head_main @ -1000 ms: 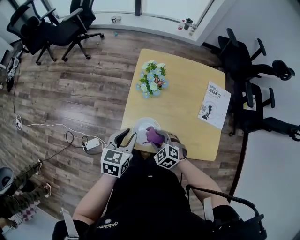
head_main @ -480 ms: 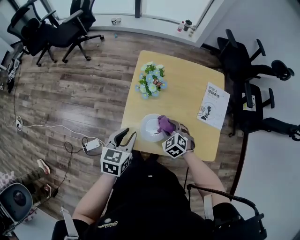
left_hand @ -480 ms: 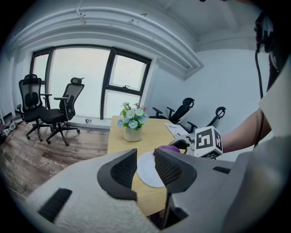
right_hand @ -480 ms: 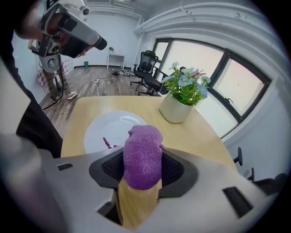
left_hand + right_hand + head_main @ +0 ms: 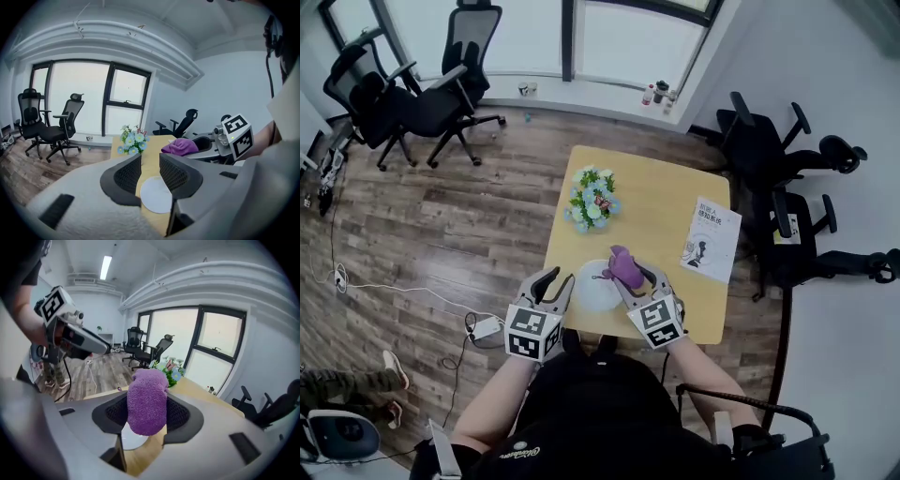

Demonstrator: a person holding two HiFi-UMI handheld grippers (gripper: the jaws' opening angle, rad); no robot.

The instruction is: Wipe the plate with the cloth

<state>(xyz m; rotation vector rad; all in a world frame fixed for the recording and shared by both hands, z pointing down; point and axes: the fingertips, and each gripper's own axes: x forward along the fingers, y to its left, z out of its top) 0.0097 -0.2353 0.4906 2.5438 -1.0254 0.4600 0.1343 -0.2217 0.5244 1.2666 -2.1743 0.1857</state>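
Both hover near plate (image 5: 589, 294), right tongs (image 5: 632, 278) clamping cloth (image 5: 625, 264), left tongs (image 5: 561, 279) parted

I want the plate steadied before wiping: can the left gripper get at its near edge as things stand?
Probably yes. The left gripper has jaws apart and empty, the white plate lying just ahead of them. The right gripper holds the purple cloth over the plate's other side, off that path.
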